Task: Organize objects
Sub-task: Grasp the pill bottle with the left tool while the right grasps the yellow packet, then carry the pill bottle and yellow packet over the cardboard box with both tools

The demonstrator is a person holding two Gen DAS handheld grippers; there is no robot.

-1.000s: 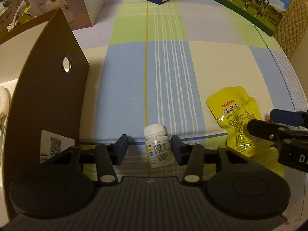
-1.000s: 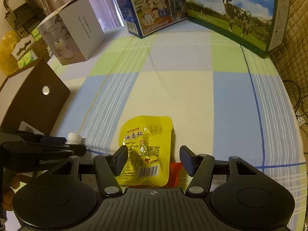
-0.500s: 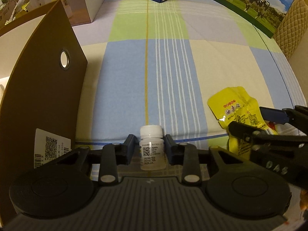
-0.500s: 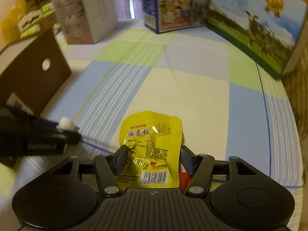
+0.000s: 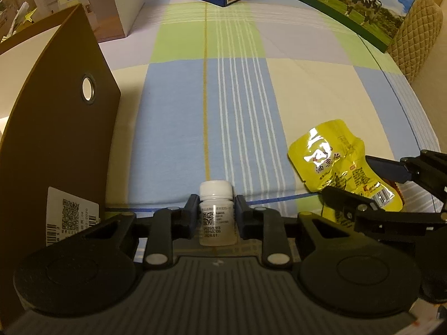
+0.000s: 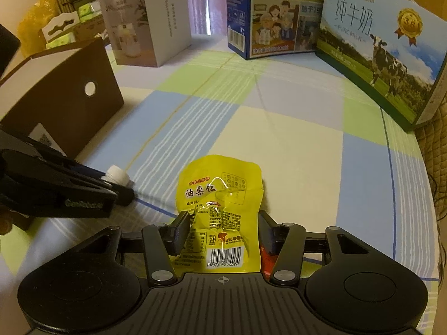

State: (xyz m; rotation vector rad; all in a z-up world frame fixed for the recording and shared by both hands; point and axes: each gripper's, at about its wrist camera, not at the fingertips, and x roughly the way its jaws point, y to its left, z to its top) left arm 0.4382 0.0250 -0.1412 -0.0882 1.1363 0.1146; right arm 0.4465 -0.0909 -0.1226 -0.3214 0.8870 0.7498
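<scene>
On a desk (image 5: 321,89) covered by a blue, green and cream checked cloth, the left claw (image 5: 215,217) is clamping a small white pill bottle (image 5: 216,213), its pads pressing the bottle's labelled body on both sides while the capped bottle is standing upright near the cloth's front edge. Just to the right, the right claw (image 6: 223,233) is straddling a yellow snack pouch (image 6: 220,195) of chestnut kernels; its jaws have just been closing in, and the left pad is appearing to touch the crinkled foil while the right pad is sitting right at the pouch's edge, so a firm grip cannot be told. A sliver of a red packet (image 6: 266,259) is peeking out beneath the pouch by the right finger. A brown cardboard box (image 5: 56,145) with a round hole and a barcode sticker is standing open at the left, beside the bottle. Along the far edge of the desk, a white humidifier box (image 6: 148,28), a blue milk carton box (image 6: 276,14) and a pure-milk case (image 6: 382,44) picturing a cow are lining up.
</scene>
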